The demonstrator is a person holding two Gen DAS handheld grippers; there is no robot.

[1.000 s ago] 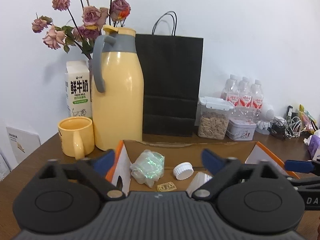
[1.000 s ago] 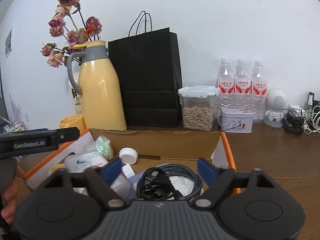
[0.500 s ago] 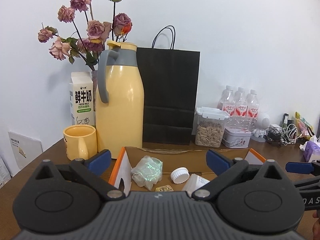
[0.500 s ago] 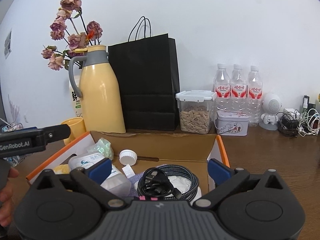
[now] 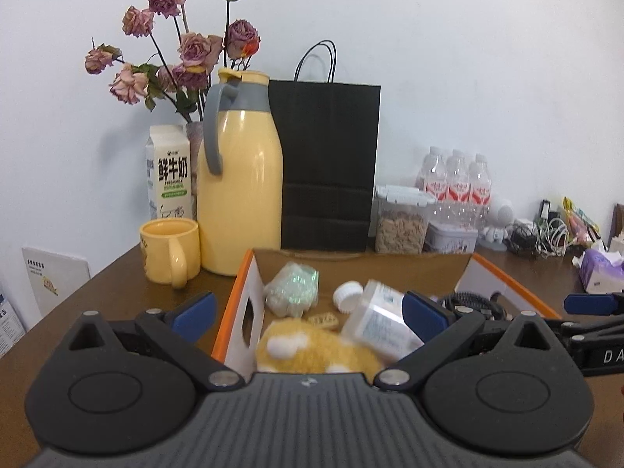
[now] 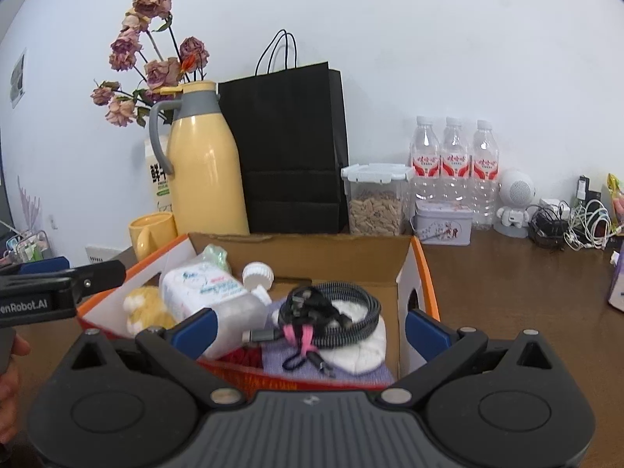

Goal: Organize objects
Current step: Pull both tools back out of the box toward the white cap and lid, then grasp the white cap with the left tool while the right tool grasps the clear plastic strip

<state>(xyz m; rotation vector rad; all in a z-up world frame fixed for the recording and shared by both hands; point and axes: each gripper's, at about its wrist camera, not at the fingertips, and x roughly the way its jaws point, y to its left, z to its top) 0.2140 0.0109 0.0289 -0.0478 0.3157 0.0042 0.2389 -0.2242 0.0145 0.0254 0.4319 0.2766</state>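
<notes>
Both claws released, nothing between pads: left claw (image 5: 308,314), right claw (image 6: 310,329).

Cardboard box (image 6: 296,251) sits on tabletop (image 6: 507,273) toward back edge, crammed: clear bottle (image 6: 216,304) lying tilted, white cap (image 6: 257,273), coiled cable (image 6: 331,308), plush toy (image 5: 312,347).

Risks, as judged:
- cable loops snag on pad, drag neighbours out
- smooth bottle rolls or slips in pinch
- left pad straddles box wall, may tip it
- two claws near, could collide

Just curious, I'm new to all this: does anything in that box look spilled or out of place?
The clear plastic bottle lies on its side in the cardboard box, its white cap off and loose beside it. Nothing looks spilled.
</notes>
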